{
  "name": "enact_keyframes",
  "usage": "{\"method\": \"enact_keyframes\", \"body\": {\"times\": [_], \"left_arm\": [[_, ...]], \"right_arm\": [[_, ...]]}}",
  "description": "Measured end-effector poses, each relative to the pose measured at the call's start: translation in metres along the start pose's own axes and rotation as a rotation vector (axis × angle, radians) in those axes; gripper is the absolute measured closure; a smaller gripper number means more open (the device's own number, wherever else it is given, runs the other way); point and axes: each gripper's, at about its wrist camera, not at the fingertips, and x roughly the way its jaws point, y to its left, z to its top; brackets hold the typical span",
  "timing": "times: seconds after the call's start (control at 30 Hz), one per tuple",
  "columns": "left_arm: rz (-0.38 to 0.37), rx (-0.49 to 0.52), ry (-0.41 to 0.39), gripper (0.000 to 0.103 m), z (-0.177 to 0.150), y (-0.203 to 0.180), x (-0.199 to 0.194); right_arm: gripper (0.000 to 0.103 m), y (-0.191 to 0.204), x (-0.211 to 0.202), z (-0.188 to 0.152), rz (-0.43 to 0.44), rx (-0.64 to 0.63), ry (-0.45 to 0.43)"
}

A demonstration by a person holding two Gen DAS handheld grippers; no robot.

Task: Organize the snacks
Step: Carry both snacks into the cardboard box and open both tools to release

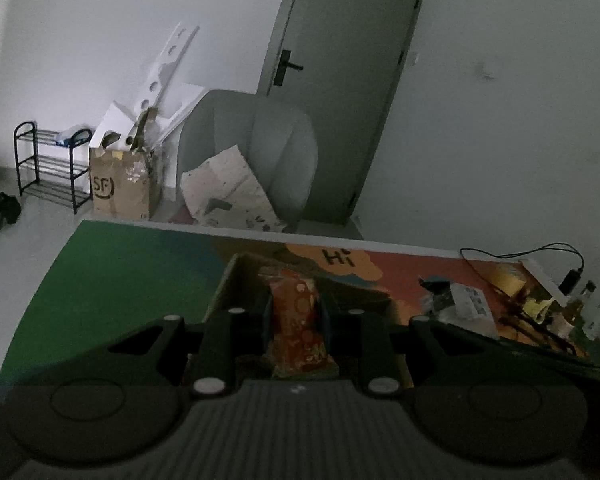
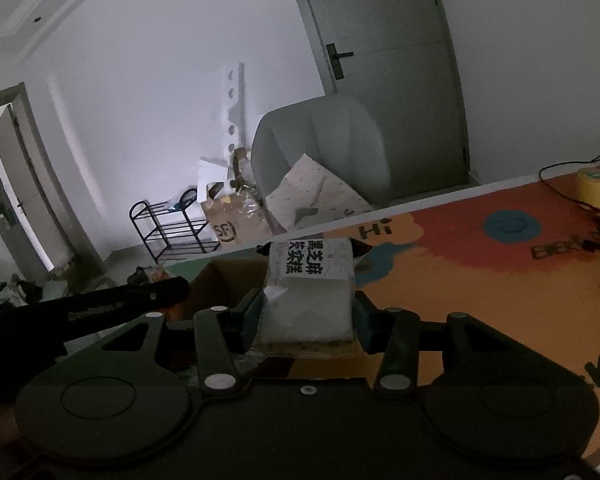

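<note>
Left gripper clamped on orange snack packet above open cardboard box. Right gripper clamped on white snack pack, just beside the box's rim. Box contents unclear.

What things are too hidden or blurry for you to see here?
- Left wrist view: the brown cardboard box interior, hidden by the orange snack packet and left hand-held gripper.
- Right wrist view: the white snack packet lower label, glared out.
- Left wrist view: clutter at the table's right, blurred.
</note>
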Motion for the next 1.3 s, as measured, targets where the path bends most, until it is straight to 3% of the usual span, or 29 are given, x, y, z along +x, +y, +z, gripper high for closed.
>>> {"method": "enact_keyframes", "body": {"times": [0.2, 0.87, 0.93, 1.0, 1.07, 1.3], "left_arm": [[0.001, -0.023, 0.021, 0.061, 0.001, 0.012, 0.007], [0.051, -0.063, 0.000, 0.039, 0.009, 0.054, -0.012], [0.061, -0.077, -0.003, 0.034, 0.010, 0.059, -0.014], [0.060, -0.090, -0.010, 0.023, 0.011, 0.063, -0.016], [0.064, -0.086, -0.014, 0.019, 0.011, 0.064, -0.018], [0.045, -0.071, 0.008, 0.013, 0.008, 0.057, -0.015]], "right_arm": [[0.057, 0.009, 0.003, 0.001, -0.003, -0.013, 0.004], [0.057, 0.050, 0.038, 0.016, 0.117, 0.017, 0.046], [0.050, 0.049, 0.044, 0.019, 0.150, 0.051, 0.052], [0.049, 0.047, 0.046, 0.020, 0.152, 0.078, 0.047], [0.048, 0.045, 0.044, 0.020, 0.154, 0.083, 0.049], [0.048, 0.032, 0.030, 0.013, 0.108, 0.077, 0.052]]}}
